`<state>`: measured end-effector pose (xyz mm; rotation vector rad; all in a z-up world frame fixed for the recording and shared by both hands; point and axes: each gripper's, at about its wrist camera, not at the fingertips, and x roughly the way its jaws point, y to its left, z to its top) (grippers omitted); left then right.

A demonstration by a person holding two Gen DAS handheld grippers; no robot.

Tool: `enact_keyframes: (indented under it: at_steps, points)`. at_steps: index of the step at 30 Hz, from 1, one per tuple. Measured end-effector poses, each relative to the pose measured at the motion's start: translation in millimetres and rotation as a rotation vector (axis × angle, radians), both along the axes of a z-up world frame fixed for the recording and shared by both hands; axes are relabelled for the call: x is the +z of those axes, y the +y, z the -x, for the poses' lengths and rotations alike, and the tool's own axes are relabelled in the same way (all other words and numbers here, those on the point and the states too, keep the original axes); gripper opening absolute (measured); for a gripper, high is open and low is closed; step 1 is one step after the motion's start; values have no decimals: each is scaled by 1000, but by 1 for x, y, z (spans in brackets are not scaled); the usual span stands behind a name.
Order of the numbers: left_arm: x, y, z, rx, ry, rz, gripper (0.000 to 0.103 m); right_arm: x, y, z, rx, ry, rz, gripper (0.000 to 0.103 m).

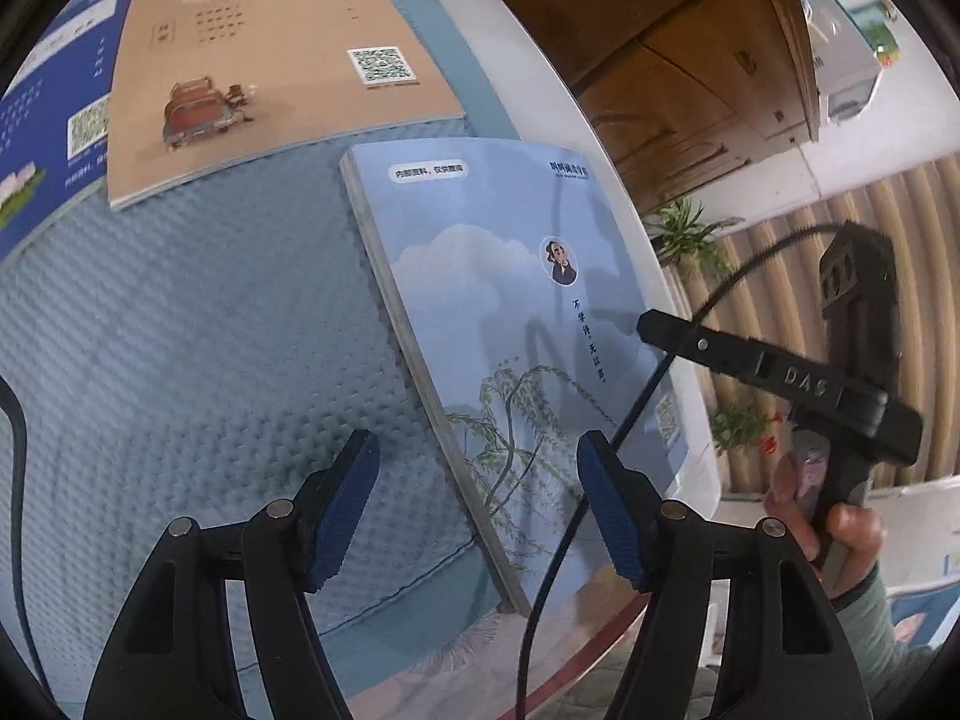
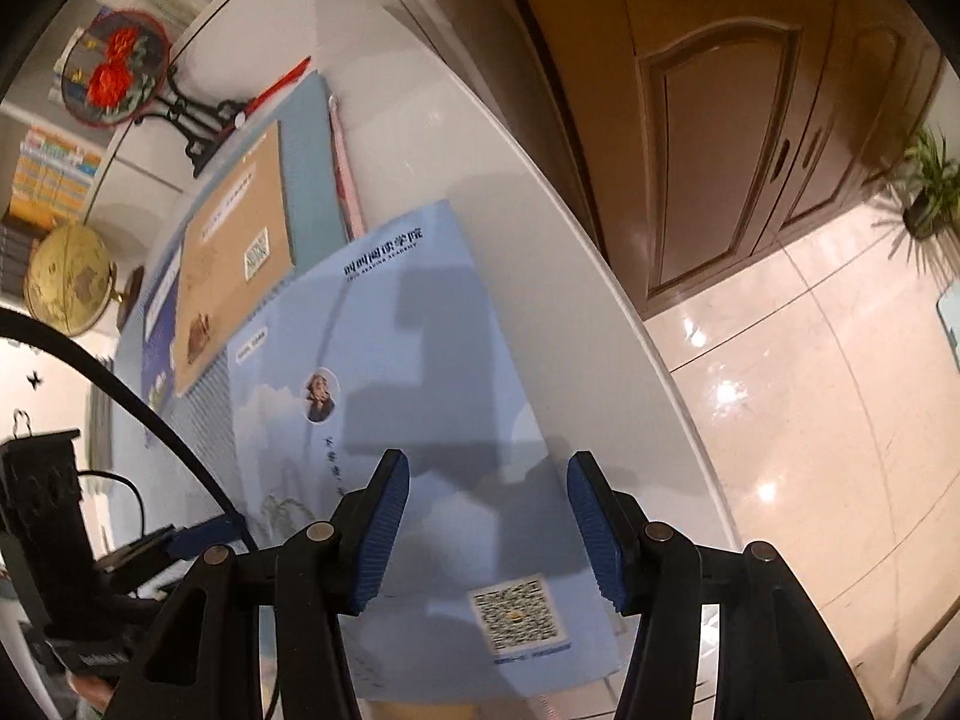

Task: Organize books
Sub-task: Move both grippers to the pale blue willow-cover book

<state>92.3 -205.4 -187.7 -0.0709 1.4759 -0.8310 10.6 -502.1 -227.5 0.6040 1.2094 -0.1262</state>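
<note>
2 tools hover over a pale blue book (image 1: 516, 324) lying flat at the right edge of a quilted blue mat (image 1: 198, 324) on the white worktop (image 2: 528, 192). The left tool (image 1: 477, 504) and right tool (image 2: 489, 525) both stand apart, gripping nothing. A tan book (image 1: 270, 66) lies farther off. The blue book's near corner overhangs the edge; a careless nudge could tip it off.

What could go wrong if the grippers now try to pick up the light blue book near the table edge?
1. The light blue paperback book lies partly off the blue textured mat, close to the white table's curved edge; a push might slide it off.
2. The black cable crosses the book and may snag the left gripper.
</note>
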Motion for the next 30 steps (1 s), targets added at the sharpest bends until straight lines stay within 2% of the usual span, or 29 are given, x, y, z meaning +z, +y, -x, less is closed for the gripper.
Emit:
enact_keyframes:
  at_steps: [7, 11, 17, 21, 23, 26, 30]
  points:
    - [-8, 10, -6, 54, 69, 71, 66, -2, -1, -2, 74, -3, -16, 56]
    - [-7, 15, -4, 67, 84, 84, 66, 4, 2, -4, 113, -32, -90, 56]
    - [1, 51, 2, 128, 45, 31, 66, 21, 44, -16, 236, -65, -68, 57]
    - [1, 94, 2, 220, 49, 14, 66, 22, 82, -24, 333, -77, -130, 56]
    - [0, 114, 1, 264, 80, 39, 66, 20, 103, -27, 394, -87, -214, 55]
    - [6, 126, 1, 299, 49, 22, 66, 25, 126, -26, 425, -93, -104, 55]
    - [10, 126, 0, 299, 21, 20, 66, 24, 108, -26, 355, -107, -67, 55]
